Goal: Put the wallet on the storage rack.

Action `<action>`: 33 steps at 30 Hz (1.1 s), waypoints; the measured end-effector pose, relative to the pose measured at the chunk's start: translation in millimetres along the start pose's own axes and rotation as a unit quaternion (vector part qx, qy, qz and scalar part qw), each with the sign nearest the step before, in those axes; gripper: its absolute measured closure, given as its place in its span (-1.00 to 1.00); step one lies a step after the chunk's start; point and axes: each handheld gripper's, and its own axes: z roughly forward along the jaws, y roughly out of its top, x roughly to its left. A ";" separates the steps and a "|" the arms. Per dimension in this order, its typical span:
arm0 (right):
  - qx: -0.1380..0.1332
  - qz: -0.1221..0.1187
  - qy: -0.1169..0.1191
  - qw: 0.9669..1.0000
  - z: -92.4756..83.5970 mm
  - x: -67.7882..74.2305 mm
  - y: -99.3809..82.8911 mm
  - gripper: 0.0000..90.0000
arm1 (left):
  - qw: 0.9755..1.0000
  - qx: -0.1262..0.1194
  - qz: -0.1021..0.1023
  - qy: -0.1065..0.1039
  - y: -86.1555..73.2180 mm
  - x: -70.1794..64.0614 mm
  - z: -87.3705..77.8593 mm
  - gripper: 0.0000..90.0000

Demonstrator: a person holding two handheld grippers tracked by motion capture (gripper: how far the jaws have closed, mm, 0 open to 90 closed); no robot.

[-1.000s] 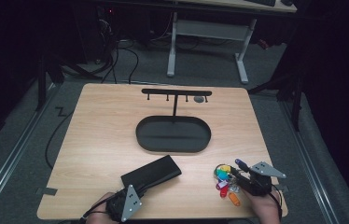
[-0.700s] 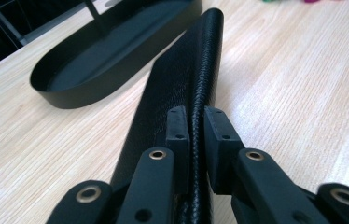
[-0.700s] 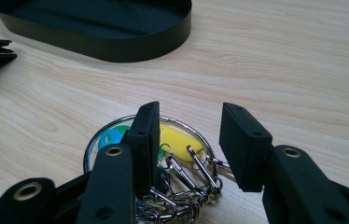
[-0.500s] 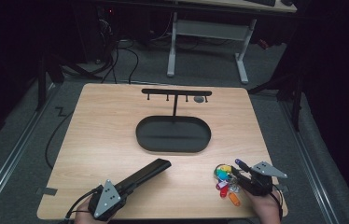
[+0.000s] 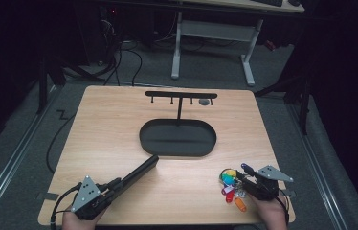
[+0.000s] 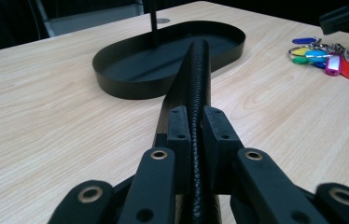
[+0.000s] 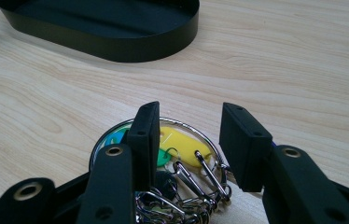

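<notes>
1. I am pinching the black wallet (image 6: 196, 79) on edge between the jaws of my left gripper (image 5: 104, 194), near the front left corner of the surface (image 5: 110, 124). It is sticking out long toward the black oval tray (image 5: 177, 138), so it may be levering and twisting out of this narrow grip.
2. Its far end is nearing the tray's wall; a low swing may be knocking or shoving the tray and its hook stand (image 5: 181, 96).
3. My right gripper (image 7: 189, 140) is holding its jaws spread over the key ring (image 7: 182, 161) with coloured tags, near the front right corner, not clamping it. Closing here, I may be catching only loose rings, and the bunch may be slipping or dragging.
</notes>
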 end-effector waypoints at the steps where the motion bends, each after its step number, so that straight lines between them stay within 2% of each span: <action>1: 0.001 0.000 0.000 1.000 -0.1 0.0 -0.1 0.31 | 1.000 -0.001 -0.003 0.000 -0.3 1.4 -0.1 0.82; 6: 0.003 0.001 0.001 1.000 -0.4 -0.5 -0.8 0.31 | 1.000 -0.005 -0.015 -0.007 -1.8 6.5 0.1 0.80; 17: 0.004 -0.002 0.003 1.000 0.6 -0.7 -1.4 0.31 | 1.000 -0.012 -0.026 -0.004 -5.4 14.0 0.5 0.75; 33: 0.009 0.000 0.009 1.000 2.6 -1.4 -2.2 0.30 | 1.000 -0.015 -0.026 0.001 -8.0 16.3 -0.2 0.62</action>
